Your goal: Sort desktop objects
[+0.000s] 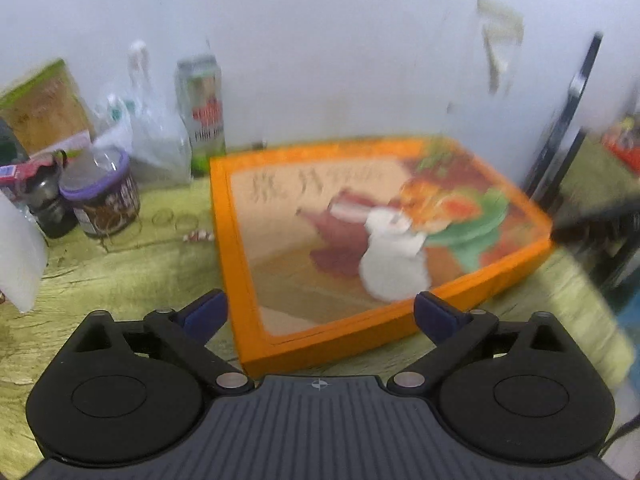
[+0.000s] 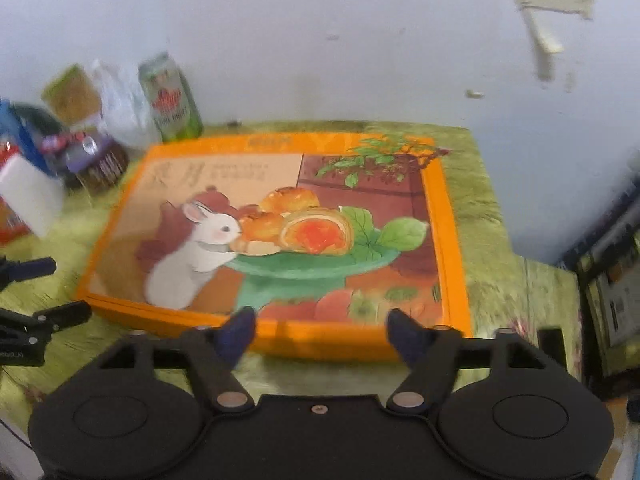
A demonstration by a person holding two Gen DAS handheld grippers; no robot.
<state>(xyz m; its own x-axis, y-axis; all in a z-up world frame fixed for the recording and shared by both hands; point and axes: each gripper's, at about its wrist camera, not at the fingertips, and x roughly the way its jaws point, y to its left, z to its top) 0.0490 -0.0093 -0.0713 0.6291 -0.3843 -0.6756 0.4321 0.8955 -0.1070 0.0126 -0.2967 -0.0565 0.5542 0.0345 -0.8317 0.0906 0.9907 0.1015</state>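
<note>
A flat, rectangular orange box [image 2: 276, 224] of printed cardboard lies on the desk [image 2: 484, 208]. Its lid carries a soft, painted-looking picture of a white rabbit beside golden pastries on a green footed dish, with leafy sprigs in the far right corner and a pale panel of lettering at the far left. The box sits in the middle of the desk, its far edge near the wall.

The desk is covered by a yellow-green cloth with a streaky, wood-grain-like print. Behind it rises a plain pale wall [image 2: 320, 40] with strips of torn tape at the upper right.

At the far left stands a cluster of clutter: a tall green-and-silver can [image 1: 202, 112], a crumpled clear plastic bag [image 1: 148, 128], a squat brown jar [image 1: 102, 196] with a purple rim, and a green-topped carton [image 1: 40, 108] leaning on the wall. Small rings lie on the cloth near the jar.

The left claw [image 1: 320, 308], matte black with dark blue pads, stands spread wide over the box's near left corner, gripping nothing. The right claw [image 2: 320, 328] is also parted, its blue tips over the box's near edge; whether they touch it cannot be told.
</note>
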